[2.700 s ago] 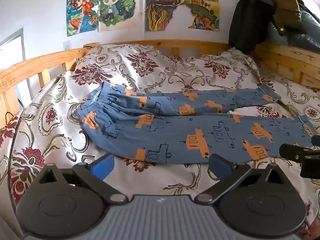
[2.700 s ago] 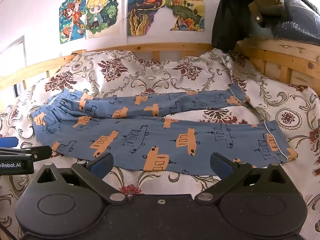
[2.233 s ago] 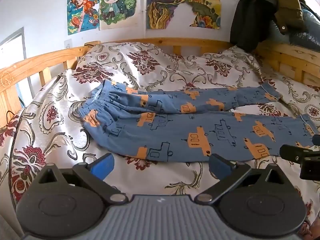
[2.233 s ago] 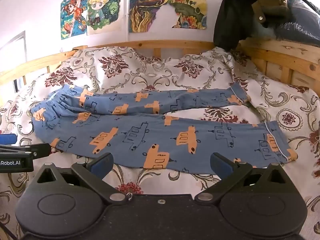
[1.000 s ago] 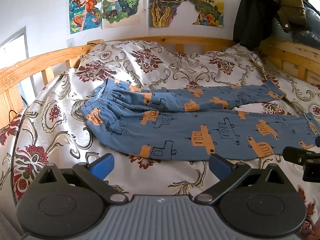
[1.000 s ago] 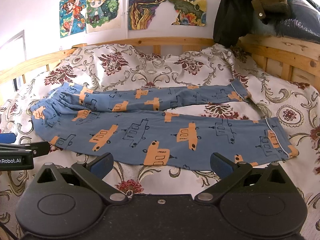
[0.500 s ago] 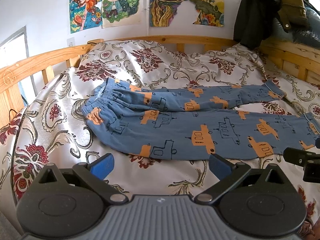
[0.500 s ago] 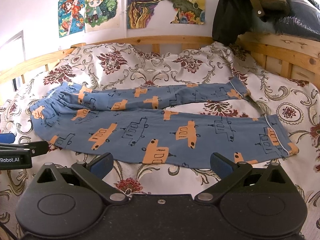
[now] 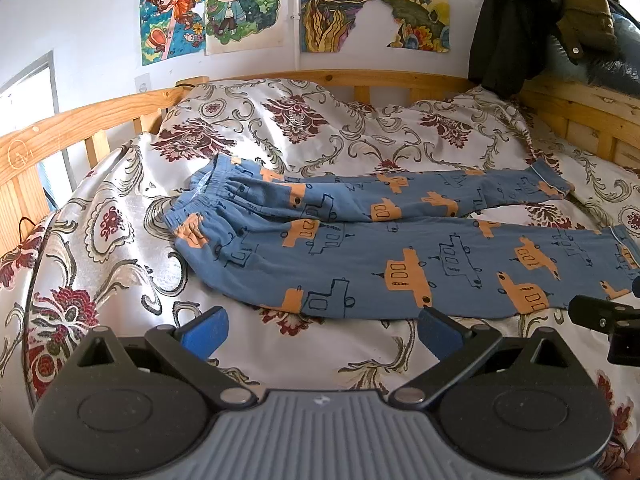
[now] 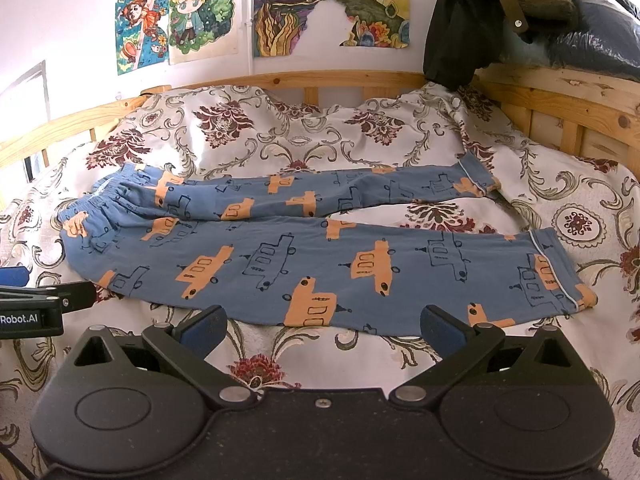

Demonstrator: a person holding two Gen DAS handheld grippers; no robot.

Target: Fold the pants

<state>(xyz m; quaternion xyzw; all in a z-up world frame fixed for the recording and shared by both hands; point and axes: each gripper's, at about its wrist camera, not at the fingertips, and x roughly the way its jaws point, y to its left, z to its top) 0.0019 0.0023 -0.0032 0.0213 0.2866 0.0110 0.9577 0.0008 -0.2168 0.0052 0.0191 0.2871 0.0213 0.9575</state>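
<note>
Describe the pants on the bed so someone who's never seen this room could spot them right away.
Find the wooden bed frame under the wall drawings; a floral bedspread in cream and maroon covers it. Lying flat across the middle are the pants, waistband left, legs stretching right and slightly apart. They are the only blue item on the spread, printed with orange and outlined vehicles.

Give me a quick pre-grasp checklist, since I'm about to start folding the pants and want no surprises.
1. Left gripper open, empty: ok.
2. Right gripper open, empty: ok.
3. Pants spread lengthwise on the bed: ok.
4. Legs laid one over the other: not ok, they lie apart.
5. Near leg flat: ok.
6. Waistband smooth: not ok, bunched.
7. Nothing lying on the pants: ok.
</note>
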